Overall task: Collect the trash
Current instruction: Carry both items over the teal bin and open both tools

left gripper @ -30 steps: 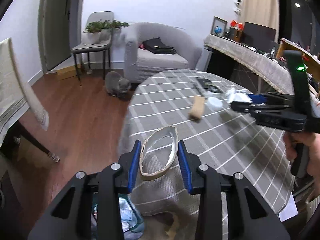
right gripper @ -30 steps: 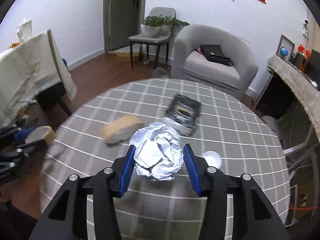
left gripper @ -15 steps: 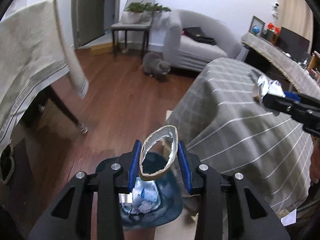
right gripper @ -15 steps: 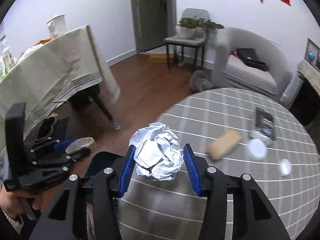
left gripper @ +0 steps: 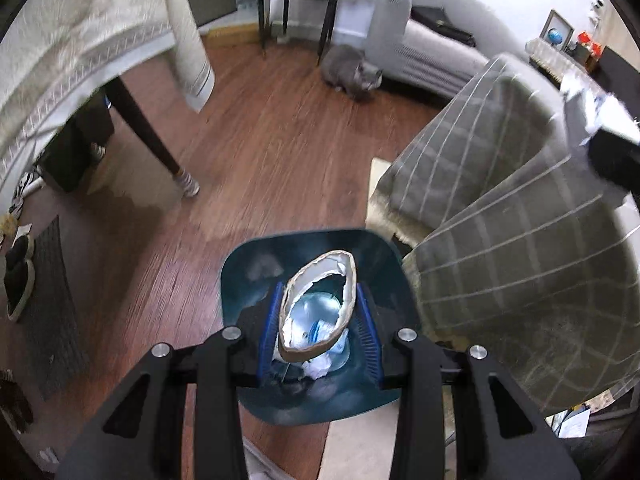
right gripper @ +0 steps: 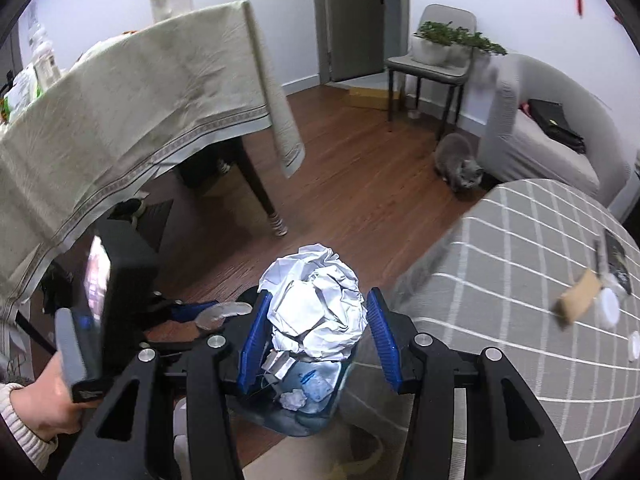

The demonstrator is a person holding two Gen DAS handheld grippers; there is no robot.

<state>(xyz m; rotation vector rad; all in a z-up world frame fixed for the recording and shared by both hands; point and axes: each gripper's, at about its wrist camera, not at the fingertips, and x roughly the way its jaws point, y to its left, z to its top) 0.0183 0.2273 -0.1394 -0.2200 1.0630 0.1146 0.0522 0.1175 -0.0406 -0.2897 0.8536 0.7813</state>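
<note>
Each hand-held gripper is a black plastic frame: two angular arms with open triangular cut-outs run forward to the jaws, and four round silver screw heads sit in a row across the joints just behind them. On the left gripper point(left gripper: 318, 314) and the right gripper point(right gripper: 316, 330) alike, the jaws are lined on their inner faces with ribbed bright-blue pads point(right gripper: 251, 344). In the right wrist view the left gripper shows from the side as a tall black body with a grey grip, behind its jaws, in the person's left hand point(right gripper: 48, 404), which wears a cream ribbed knit cuff point(right gripper: 22, 432).
</note>
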